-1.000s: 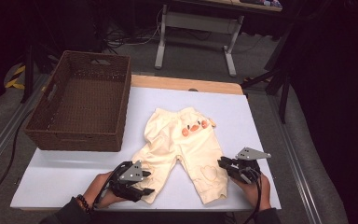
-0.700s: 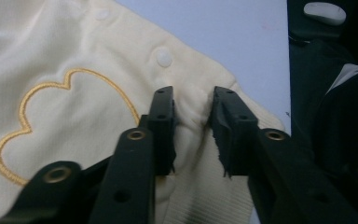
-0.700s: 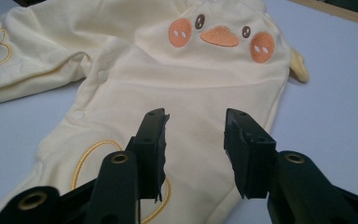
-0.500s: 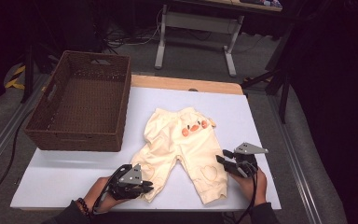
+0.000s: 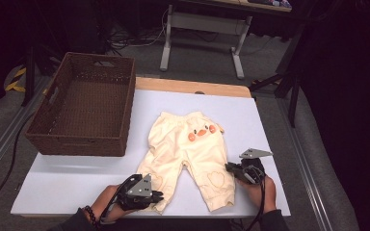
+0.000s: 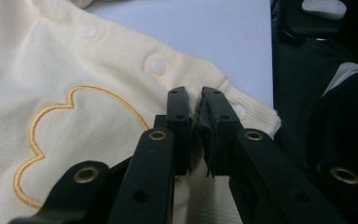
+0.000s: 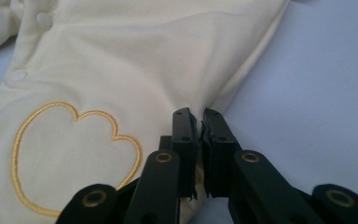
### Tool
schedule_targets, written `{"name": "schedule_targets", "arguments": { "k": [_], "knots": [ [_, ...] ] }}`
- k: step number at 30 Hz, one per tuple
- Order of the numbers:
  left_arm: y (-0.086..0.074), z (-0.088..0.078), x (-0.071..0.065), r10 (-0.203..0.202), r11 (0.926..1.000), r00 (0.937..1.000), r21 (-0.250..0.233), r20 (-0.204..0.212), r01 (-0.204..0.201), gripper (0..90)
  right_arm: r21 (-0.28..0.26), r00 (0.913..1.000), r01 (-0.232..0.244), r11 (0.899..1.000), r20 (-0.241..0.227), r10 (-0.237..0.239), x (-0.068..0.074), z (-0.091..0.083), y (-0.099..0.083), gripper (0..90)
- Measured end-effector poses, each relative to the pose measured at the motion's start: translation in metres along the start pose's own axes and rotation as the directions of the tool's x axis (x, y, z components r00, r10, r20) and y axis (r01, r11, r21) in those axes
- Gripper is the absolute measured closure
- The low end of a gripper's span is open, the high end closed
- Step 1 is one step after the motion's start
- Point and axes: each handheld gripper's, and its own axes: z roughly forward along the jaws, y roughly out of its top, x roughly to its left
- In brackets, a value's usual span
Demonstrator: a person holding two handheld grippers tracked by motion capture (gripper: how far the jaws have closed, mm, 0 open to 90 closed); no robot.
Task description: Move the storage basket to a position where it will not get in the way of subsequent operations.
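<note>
Pale yellow baby trousers (image 5: 192,144) with a duck face and embroidered hearts lie flat on the white table (image 5: 77,178). My left gripper (image 5: 158,196) is at the hem of the leg on the left. In the left gripper view its jaws (image 6: 193,95) are shut on a fold of the yellow fabric (image 6: 74,70) by the cuff. My right gripper (image 5: 229,167) sits at the outer edge of the leg on the right. Its jaws (image 7: 195,116) have just been closing and now pinch the fabric edge (image 7: 121,60) beside a heart.
An empty brown wicker basket (image 5: 84,106) stands on the table's left half, behind the left hand. A bare wooden strip (image 5: 192,87) runs along the table's far edge. A desk frame (image 5: 202,24) and cables are on the floor beyond.
Both hands have stayed almost in place at the two trouser legs. The right gripper has edged slightly toward the leg. The trousers lie as before.
</note>
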Motion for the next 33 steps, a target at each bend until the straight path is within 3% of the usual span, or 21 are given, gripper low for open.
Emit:
{"name": "schedule_targets", "arguments": {
  "k": [3,7,11,12,14,17,21,25,27,31,33],
  "knots": [
    [0.002,0.002,-0.002,-0.004,1.0000,1.0000,-0.003,0.002,0.004,82.1,0.003,1.0000,-0.003,1.000,0.002,0.003,-0.001,-0.005,-0.001,85.0],
    [0.004,0.002,0.000,0.021,0.9998,0.9998,-0.002,0.007,-0.021,81.9,-0.004,0.9999,-0.003,1.000,0.012,0.003,-0.002,-0.009,-0.004,85.0],
    [0.005,-0.003,0.000,0.009,0.9999,0.9999,-0.006,0.004,-0.009,81.5,-0.003,0.9997,-0.007,1.000,0.022,0.007,-0.003,-0.014,-0.006,85.0],
    [0.005,-0.004,0.002,0.028,0.9995,0.9996,-0.014,0.000,-0.028,80.5,-0.004,0.9997,-0.007,1.000,0.023,0.007,-0.003,-0.014,-0.006,84.9],
    [0.004,-0.009,0.003,0.002,0.9993,1.0000,-0.039,0.004,-0.002,79.1,-0.008,0.9996,0.001,1.000,0.028,0.000,-0.002,-0.015,-0.007,84.4],
    [0.004,-0.016,0.007,-0.008,0.9975,0.9996,-0.070,-0.026,0.006,74.2,-0.024,0.9994,0.014,1.000,0.033,-0.013,0.000,-0.015,-0.007,81.0],
    [0.002,-0.030,0.013,-0.028,0.9933,0.9984,-0.113,-0.049,0.023,71.4,-0.079,0.9992,0.026,0.997,0.033,-0.023,0.001,-0.019,-0.004,76.9],
    [-0.001,-0.040,0.020,-0.064,0.9876,0.9938,-0.149,-0.091,0.049,64.9,-0.183,0.9986,0.047,0.982,-0.016,-0.050,0.003,-0.025,-0.001,69.3],
    [-0.003,-0.043,0.023,-0.053,0.9887,0.9926,-0.145,-0.109,0.037,60.6,-0.224,0.9959,0.085,0.971,-0.012,-0.090,0.007,-0.028,0.001,65.0],
    [-0.009,-0.047,0.026,-0.079,0.9854,0.9854,-0.161,-0.151,0.055,53.7,-0.295,0.9916,0.123,0.948,-0.001,-0.129,0.013,-0.032,0.004,55.6],
    [-0.011,-0.048,0.027,-0.055,0.9890,0.9817,-0.145,-0.183,0.028,50.3,-0.310,0.9910,0.128,0.942,0.001,-0.134,0.015,-0.033,0.005,51.9]
  ]
}}
